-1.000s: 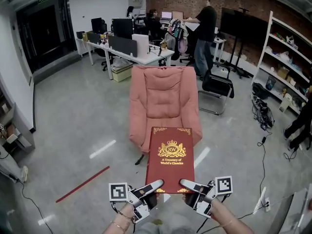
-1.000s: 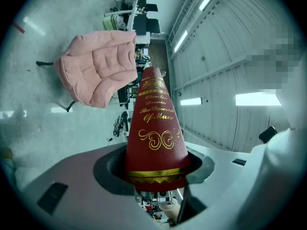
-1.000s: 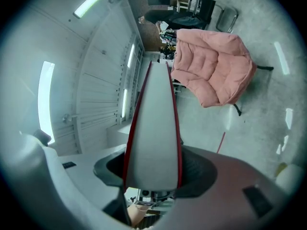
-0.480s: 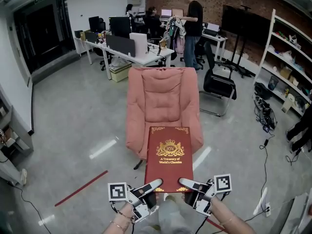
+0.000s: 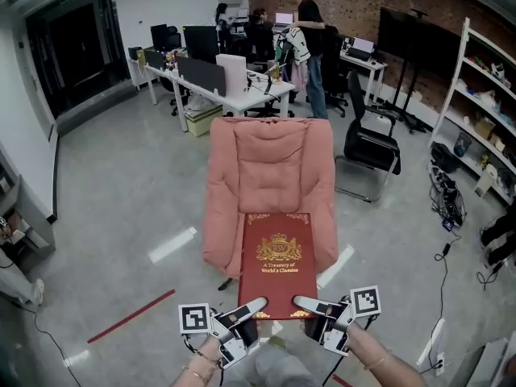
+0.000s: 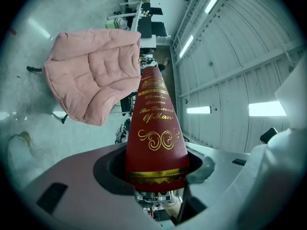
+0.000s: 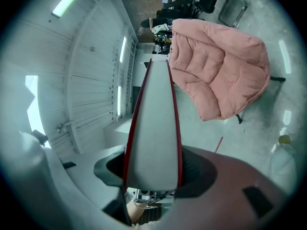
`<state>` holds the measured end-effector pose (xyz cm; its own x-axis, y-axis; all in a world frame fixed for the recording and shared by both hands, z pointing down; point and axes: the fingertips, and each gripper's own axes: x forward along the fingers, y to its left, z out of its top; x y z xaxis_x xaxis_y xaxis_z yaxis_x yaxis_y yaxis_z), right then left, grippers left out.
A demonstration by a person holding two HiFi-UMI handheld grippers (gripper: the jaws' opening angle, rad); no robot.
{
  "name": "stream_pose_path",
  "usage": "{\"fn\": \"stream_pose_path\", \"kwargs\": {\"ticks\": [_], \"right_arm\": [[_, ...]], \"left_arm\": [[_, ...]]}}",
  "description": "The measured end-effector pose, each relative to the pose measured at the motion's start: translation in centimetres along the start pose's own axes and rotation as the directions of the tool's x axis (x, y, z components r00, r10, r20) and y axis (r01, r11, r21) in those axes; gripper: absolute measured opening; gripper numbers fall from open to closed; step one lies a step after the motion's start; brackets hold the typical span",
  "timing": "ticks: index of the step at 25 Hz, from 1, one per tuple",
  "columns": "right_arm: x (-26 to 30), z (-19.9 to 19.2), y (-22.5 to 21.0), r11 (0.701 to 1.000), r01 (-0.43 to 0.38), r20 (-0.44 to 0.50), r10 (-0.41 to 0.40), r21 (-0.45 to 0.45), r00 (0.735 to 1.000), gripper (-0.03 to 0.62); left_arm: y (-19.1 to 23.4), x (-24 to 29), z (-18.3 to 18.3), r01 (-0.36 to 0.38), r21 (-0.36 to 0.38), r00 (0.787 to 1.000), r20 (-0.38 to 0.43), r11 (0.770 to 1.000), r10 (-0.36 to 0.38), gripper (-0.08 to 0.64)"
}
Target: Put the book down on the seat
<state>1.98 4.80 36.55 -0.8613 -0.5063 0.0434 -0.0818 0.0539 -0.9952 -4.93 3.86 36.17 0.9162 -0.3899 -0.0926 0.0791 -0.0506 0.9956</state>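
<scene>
Red hardcover book (image 5: 279, 264), pinched at near corners by my left gripper (image 5: 251, 308) and right gripper (image 5: 306, 305), now reaches over pink cushioned armchair (image 5: 270, 164) seat; lower next.

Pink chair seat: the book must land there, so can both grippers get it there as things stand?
Probably yes: the left gripper and right gripper clamp the book by its near edge, its far end seems above the seat, and nothing lies between.
</scene>
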Motion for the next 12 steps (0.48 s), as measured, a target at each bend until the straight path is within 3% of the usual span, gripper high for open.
{"fn": "stream_pose_path", "kwargs": {"ticks": [12], "right_arm": [[-0.3,7.9,-2.6,1.0,-0.011,-0.06,0.012,0.016,0.998,0.252]], "left_arm": [[2.8,6.4,4.2,-0.023,0.001,0.998,0.056,1.0,0.023,0.238]]}}
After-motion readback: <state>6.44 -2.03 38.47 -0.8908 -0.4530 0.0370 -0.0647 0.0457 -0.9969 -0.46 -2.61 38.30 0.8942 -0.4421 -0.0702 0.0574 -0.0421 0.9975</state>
